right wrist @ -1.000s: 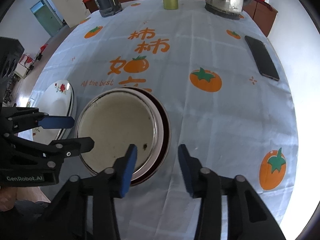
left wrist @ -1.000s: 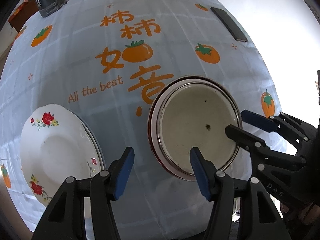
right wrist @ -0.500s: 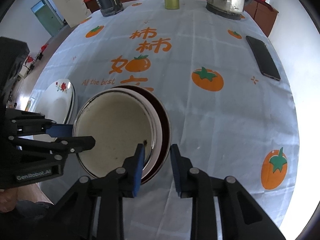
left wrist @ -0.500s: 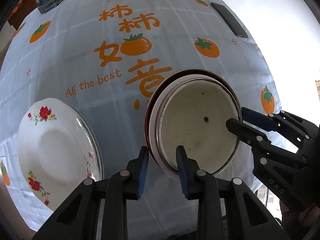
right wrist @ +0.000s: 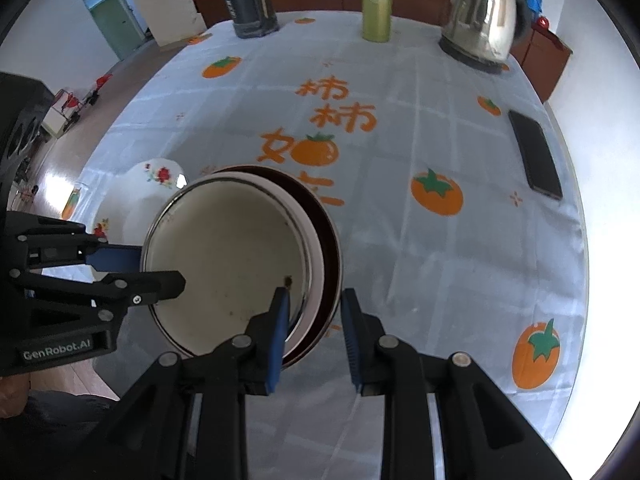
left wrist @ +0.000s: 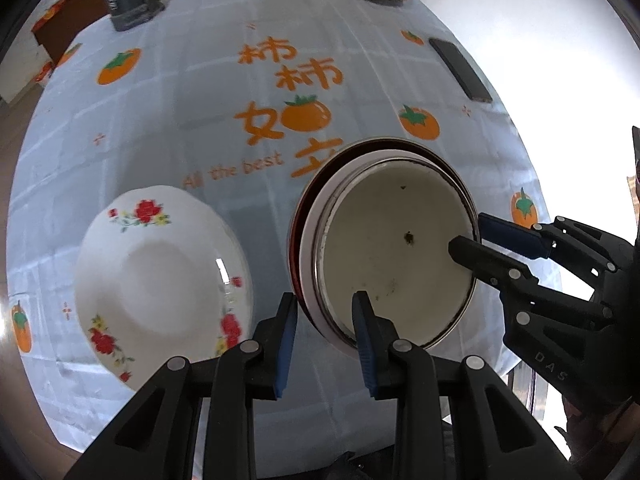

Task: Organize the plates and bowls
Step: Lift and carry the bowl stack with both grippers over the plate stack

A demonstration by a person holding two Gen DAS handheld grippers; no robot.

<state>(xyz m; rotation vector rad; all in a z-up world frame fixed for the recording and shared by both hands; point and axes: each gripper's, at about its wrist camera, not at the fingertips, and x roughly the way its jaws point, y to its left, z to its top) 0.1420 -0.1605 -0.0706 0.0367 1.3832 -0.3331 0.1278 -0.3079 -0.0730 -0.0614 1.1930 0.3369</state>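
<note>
While both tools are clamping opposite rims of the nested bowls [left wrist: 394, 256], left tool [left wrist: 325, 334] and right tool [right wrist: 313, 330] appear to be lifting them beside the flowered plate [left wrist: 160, 276], needing level, matched carrying next.

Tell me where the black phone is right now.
The flat black phone lies on the persimmon-print tablecloth near its far right edge, right of the steel kettle.
</note>
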